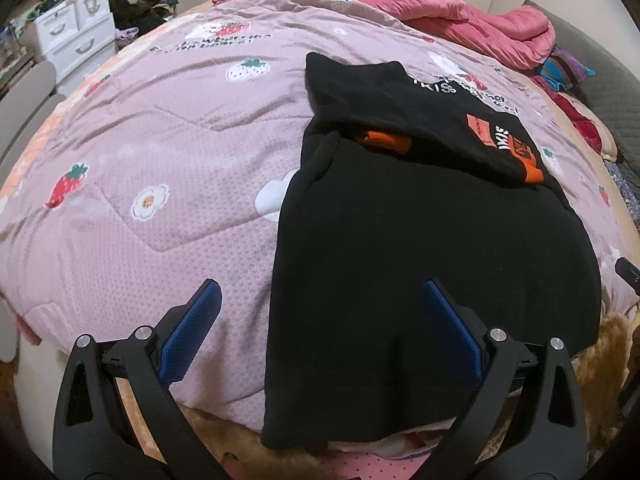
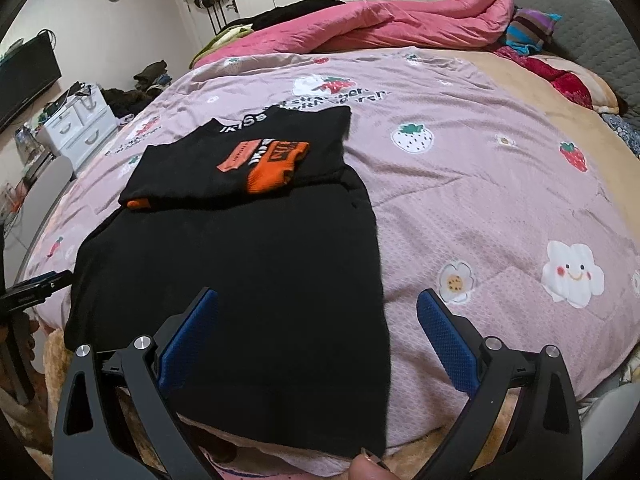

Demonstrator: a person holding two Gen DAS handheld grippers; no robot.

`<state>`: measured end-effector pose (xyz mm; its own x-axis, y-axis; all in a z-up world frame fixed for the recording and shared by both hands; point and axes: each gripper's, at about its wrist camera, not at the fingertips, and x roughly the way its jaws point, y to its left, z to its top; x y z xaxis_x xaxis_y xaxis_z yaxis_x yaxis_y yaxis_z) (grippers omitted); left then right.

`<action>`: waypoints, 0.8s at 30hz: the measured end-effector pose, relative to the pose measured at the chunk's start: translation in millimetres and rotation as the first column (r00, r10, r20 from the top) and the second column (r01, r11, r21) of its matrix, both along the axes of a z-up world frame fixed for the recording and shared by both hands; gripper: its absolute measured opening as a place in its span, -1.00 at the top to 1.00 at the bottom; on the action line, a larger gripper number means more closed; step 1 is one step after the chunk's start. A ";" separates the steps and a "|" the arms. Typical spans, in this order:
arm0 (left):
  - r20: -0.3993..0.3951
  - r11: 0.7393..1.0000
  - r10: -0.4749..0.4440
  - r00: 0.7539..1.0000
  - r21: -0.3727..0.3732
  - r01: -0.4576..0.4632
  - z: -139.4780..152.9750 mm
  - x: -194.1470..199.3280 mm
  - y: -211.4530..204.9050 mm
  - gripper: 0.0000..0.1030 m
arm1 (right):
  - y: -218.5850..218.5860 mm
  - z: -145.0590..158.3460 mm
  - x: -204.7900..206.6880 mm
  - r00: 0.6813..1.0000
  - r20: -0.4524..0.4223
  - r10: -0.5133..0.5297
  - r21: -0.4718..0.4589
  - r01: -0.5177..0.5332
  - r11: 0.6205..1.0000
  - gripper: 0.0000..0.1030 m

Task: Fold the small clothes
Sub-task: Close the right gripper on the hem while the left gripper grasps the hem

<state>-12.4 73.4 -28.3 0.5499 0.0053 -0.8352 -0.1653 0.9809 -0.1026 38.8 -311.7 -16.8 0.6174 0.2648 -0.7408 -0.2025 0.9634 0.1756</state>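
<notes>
A black garment (image 1: 420,264) (image 2: 240,288) with orange cuffs and an orange and white print lies on the pink strawberry quilt (image 1: 160,160) (image 2: 460,208). Its upper part (image 1: 440,120) (image 2: 248,152) is folded back over the flat lower part, print side up. My left gripper (image 1: 320,296) hovers open above the garment's near left edge, one blue pad over the quilt, the other over the cloth. My right gripper (image 2: 318,300) hovers open above the garment's near right edge. The tip of the left gripper (image 2: 36,290) shows at the far left of the right wrist view.
A rolled pink duvet (image 2: 400,24) and dark clothes lie at the far side of the bed. White drawers (image 1: 72,40) and a screen (image 2: 24,80) stand to the left. A striped cloth (image 2: 528,28) lies near a grey headboard. A thumb (image 2: 368,466) shows at the bottom edge.
</notes>
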 end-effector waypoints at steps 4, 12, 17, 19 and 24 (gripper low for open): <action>-0.022 1.000 0.008 1.000 0.007 -0.008 -6.5 -4.4 4.2 -0.82 | -1.3 -3.5 -1.6 1.000 -0.016 0.004 -0.007 -0.004 1.000 -0.91; -0.062 1.000 0.023 0.998 -0.015 -0.024 -20.8 -17.8 18.5 -0.70 | -5.5 -13.5 -7.7 0.998 -0.056 0.014 -0.004 -0.014 1.000 -0.91; -0.080 0.998 0.028 0.996 -0.061 -0.033 -26.2 -27.3 25.7 -0.03 | -5.4 -19.6 -12.4 0.997 -0.079 0.018 0.005 -0.018 1.000 -0.91; -0.084 0.996 0.013 0.996 -0.085 -0.020 -26.9 -31.4 25.3 0.20 | -5.3 -21.4 -14.5 0.996 -0.084 0.021 0.004 -0.020 1.000 -0.91; -0.107 0.994 -0.009 0.994 -0.106 -0.003 -31.5 -39.6 21.3 0.36 | -6.6 -26.8 -20.4 0.993 -0.111 0.027 0.010 -0.026 1.000 -0.91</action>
